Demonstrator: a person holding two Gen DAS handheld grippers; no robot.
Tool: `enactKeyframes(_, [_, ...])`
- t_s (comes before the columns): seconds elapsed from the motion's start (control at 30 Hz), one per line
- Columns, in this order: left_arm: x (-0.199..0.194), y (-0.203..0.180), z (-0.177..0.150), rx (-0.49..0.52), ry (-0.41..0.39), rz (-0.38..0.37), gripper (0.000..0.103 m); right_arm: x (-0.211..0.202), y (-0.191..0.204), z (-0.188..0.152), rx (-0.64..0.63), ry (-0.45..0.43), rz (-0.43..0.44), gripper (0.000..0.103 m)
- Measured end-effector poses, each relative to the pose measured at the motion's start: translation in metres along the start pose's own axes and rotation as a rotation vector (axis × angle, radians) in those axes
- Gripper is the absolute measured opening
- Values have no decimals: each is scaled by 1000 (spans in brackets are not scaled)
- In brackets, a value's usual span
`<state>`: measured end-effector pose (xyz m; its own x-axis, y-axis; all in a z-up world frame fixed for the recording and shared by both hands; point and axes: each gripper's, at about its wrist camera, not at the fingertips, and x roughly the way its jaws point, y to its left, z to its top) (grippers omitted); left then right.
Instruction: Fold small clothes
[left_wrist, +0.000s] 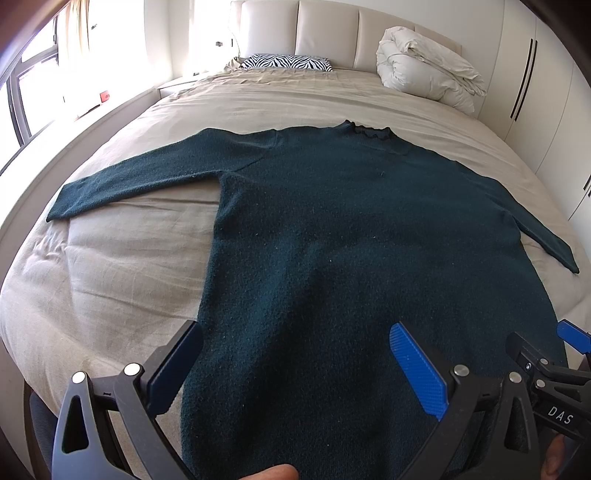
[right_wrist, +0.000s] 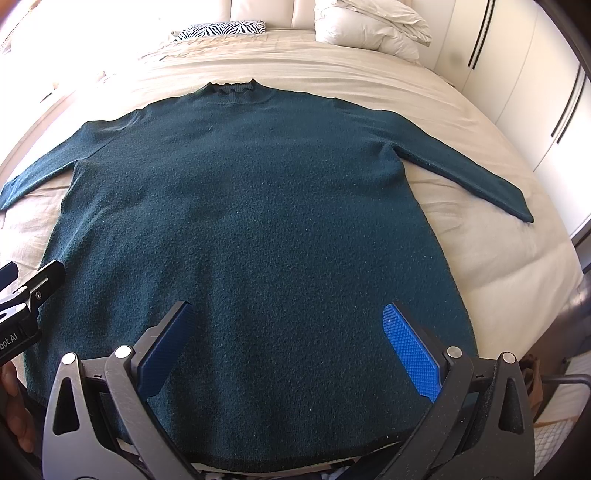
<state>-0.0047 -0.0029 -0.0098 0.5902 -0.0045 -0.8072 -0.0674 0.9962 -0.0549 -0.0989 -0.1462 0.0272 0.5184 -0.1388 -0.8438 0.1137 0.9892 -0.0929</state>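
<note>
While flat, sweater (right_wrist: 251, 221) unfolded.

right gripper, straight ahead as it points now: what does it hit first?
Likely the sweater: the open right gripper points across its body toward the collar. Nothing else lies in that line, though height above the knit is unclear.

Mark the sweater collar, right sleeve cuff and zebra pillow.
sweater collar (right_wrist: 231, 88), right wrist view, ruffled neck edge
right sleeve cuff (right_wrist: 519, 211), right wrist view, sleeve end
zebra pillow (left_wrist: 286, 62), left wrist view, striped top

Beige bed (left_wrist: 110, 266); padded cream headboard (left_wrist: 325, 33); white wardrobe (left_wrist: 546, 92) right; bright window (left_wrist: 37, 74) left, sunlit.
</note>
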Motion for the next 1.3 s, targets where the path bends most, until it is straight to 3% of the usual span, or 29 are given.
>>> enactKeyframes(0.77, [1, 0, -1, -2, 5, -6, 103, 2, -1, -1, 3, 5, 2, 103])
enactKeyframes(1.17, [2, 2, 1, -22, 7, -60, 103, 5, 2, 0, 3, 15, 1, 103])
enactKeyframes(1.3, [2, 15, 3, -53, 3, -112, 103, 6, 0, 2, 12, 12, 1, 103])
